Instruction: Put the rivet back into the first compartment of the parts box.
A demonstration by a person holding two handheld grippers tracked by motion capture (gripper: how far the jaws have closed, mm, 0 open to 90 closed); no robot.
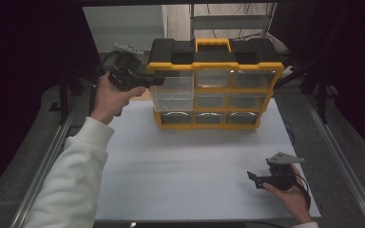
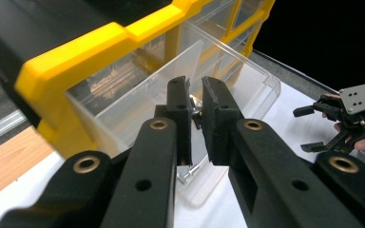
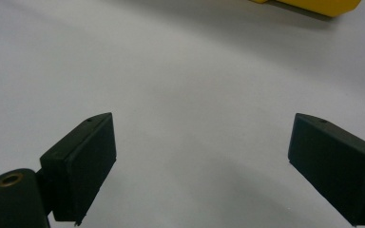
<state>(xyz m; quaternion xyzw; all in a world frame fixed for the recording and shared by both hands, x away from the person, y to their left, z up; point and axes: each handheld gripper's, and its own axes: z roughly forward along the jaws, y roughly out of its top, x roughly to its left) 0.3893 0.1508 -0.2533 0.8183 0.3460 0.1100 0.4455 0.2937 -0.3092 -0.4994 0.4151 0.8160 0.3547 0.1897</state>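
Observation:
A yellow and black drawer organiser point(image 1: 214, 64) stands at the back of the white table point(image 1: 180, 161). Its upper-left clear drawer point(image 1: 172, 95) is pulled out. My left gripper point(image 1: 159, 80) hovers over that drawer, raised from the left. In the left gripper view my left gripper point(image 2: 197, 90) has its jaws almost together, pinching a small silvery metal part point(image 2: 197, 105) above the clear drawer point(image 2: 247, 80). Another small metal piece point(image 2: 190, 173) lies in the drawer below. My right gripper point(image 1: 253, 178) rests low at the front right, open; in its own view the right gripper point(image 3: 199, 161) has nothing between its jaws.
The organiser's other clear drawers point(image 1: 228, 99) are pushed in. A yellow carry handle point(image 1: 212, 45) sits on top. Metal rails point(image 1: 52, 156) run along both table sides, with dark curtains beyond. The yellow frame point(image 2: 100, 42) is close on the left of my left gripper.

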